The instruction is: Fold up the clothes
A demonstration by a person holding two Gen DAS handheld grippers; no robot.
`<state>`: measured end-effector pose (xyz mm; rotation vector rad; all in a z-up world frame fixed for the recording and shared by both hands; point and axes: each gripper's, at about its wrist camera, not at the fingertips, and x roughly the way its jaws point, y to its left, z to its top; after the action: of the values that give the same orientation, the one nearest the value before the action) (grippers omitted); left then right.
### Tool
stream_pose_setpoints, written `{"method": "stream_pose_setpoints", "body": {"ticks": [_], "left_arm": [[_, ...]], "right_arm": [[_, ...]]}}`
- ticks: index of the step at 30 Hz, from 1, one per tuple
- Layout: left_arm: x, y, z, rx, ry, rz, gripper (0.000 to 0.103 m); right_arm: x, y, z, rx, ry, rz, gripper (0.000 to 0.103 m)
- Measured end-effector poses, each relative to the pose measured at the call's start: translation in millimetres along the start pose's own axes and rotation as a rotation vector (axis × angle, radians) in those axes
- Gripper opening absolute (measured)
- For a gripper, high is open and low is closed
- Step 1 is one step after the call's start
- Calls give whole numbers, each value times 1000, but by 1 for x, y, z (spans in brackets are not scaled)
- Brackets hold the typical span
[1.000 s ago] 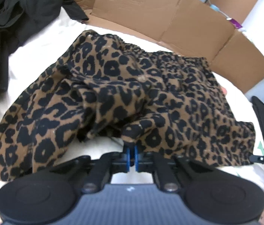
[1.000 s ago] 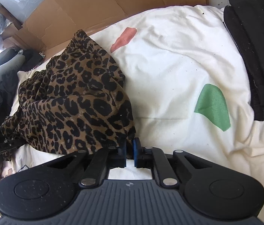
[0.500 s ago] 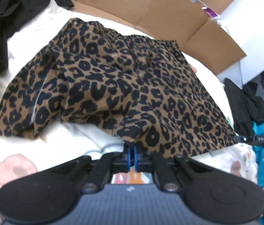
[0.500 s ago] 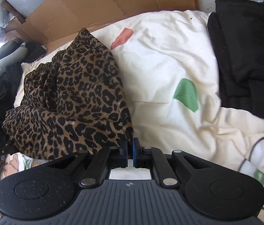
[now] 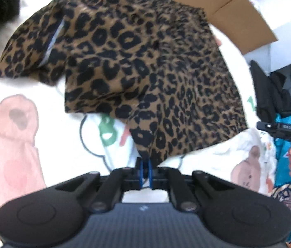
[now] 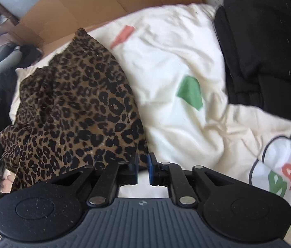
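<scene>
Leopard garment [image 5: 137,66] lies spread on the bed [image 6: 176,66]; soft, light and floppy, best taken by hem corners. Left claw [image 5: 144,172] is opening with the hem between its jaws; right claw [image 6: 142,166] is opening, cloth just beside.

Leopard-print skirt [image 5: 145,62] spread rumpled on my cream printed blanket, elastic waist w/ gathers at far end, hem corners nearest me
</scene>
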<state>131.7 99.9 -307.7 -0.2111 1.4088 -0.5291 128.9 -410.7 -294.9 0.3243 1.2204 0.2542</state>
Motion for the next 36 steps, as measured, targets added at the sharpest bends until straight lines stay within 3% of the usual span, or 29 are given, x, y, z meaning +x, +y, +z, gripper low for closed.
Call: {"method": "stream_pose_setpoints", "body": {"ticks": [2,4,5,9,11,14,15,16,17,31,34,36], "left_arm": [[2,-2,3,4,-4,19,22],[3,-5,7,12,-18,28,49],[4,-7,10,13,-29,33,54],[12,-8,17,-4,-50,37,58],[20,-6,19,-30,-48,37,57],[29,-2,19,-77,-30,-3,46],[32,0,19,-107,-22,-24,33],[35,3,19,-132,-21,-37,10],[36,3,19,-135,-20,-28,5],[27,9,21,-104,-38,14,5],[28,11,20,-111,-29,17,5],[29,11,21,-110,-24,21,5]], "right_arm": [[3,-5,-2,15,-6,3,43],[6,-8,-4,24,-17,10,44],[7,-10,-4,30,-25,12,44],[13,-21,1,64,-71,27,44],[17,-26,4,85,-85,35,42],[25,-28,8,102,-83,50,42],[28,-27,9,97,-79,55,42],[31,-26,9,92,-75,60,42],[35,-25,10,89,-69,63,42],[57,-17,2,60,-28,92,40],[59,-14,2,62,-26,94,30],[62,-11,0,61,-18,98,29]]}}
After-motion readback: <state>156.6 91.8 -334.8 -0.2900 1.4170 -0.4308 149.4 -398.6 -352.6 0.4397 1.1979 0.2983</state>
